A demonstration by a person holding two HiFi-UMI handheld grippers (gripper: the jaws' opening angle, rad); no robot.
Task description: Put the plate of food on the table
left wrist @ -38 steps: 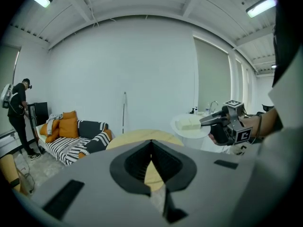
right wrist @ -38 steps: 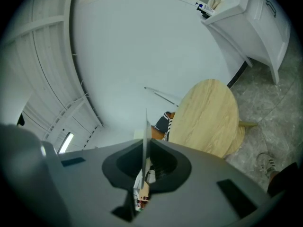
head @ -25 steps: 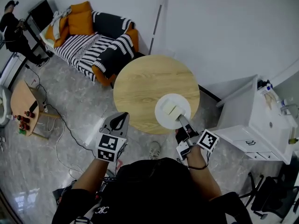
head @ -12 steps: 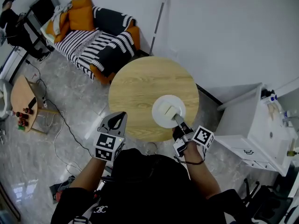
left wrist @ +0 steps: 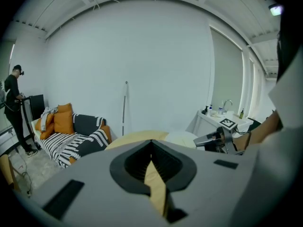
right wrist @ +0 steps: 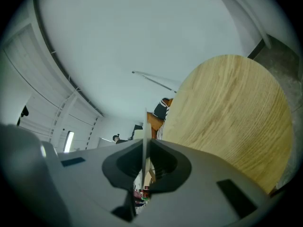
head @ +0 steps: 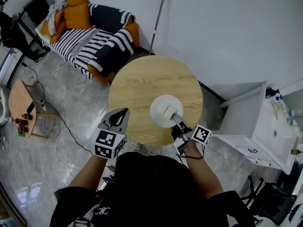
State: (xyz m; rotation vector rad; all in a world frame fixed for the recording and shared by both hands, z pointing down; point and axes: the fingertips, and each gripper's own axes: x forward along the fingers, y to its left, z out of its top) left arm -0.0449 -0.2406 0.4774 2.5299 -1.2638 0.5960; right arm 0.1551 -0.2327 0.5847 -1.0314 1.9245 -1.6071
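Observation:
A white plate [head: 162, 107] with pale food slices [head: 167, 111] is over the near right part of the round wooden table [head: 142, 82]; whether it rests on the wood I cannot tell. My right gripper [head: 176, 119] is shut on the plate's near rim. In the right gripper view the rim shows as a thin white edge [right wrist: 144, 126] pinched between the jaws, with the table [right wrist: 227, 108] beyond. My left gripper [head: 119, 116] hangs at the table's near left edge, shut and holding nothing. The left gripper view shows the plate [left wrist: 182, 137] to the right.
A striped sofa with orange cushions [head: 94, 37] stands behind the table on the left. A white cabinet with a sink [head: 258, 122] is on the right, and a small wooden side table [head: 19, 103] at far left. A pole [head: 156, 25] leans on the wall.
The right gripper has carried the plate further in over the table and lower. The left gripper has come forward to the table's near edge.

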